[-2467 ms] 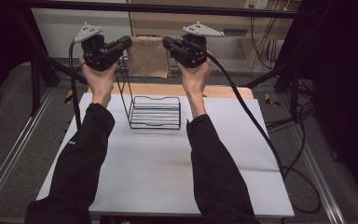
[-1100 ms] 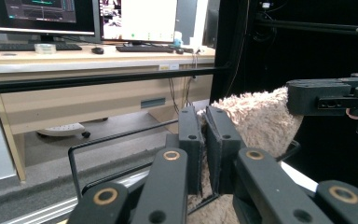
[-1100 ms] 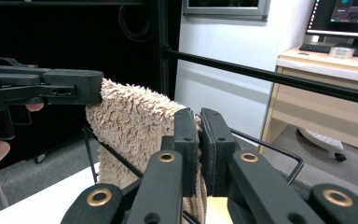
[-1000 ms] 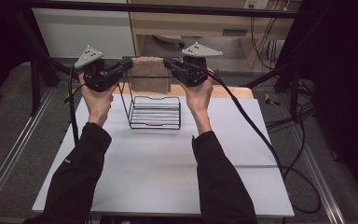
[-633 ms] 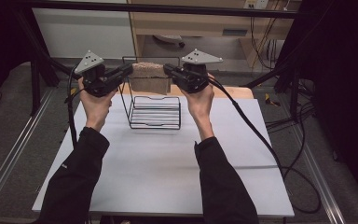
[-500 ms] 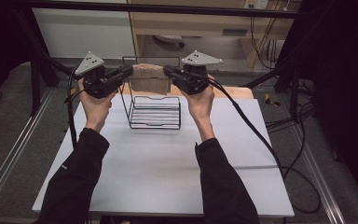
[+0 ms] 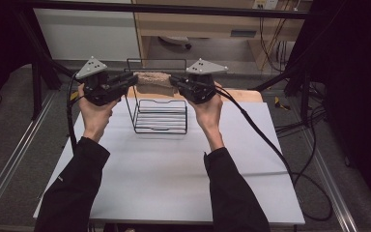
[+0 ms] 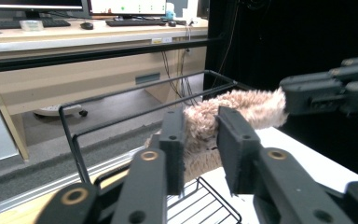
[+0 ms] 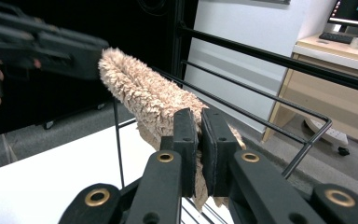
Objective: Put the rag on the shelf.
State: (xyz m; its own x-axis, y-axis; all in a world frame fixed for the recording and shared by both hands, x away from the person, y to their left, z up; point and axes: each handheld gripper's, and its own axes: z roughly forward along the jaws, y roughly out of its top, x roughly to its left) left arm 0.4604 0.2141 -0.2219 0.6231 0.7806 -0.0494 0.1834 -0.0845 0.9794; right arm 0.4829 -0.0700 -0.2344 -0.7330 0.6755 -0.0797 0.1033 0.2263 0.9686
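A fuzzy tan cloth is held stretched above the wire rack at the bench's 12 o'clock — left gripper and right gripper each clamped on an end. Draping over the top rail seems next — an even lowering is called for.

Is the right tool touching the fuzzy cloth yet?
Touching. The right gripper view shows the right tool with both jaws pressed on the fuzzy cloth's edge.
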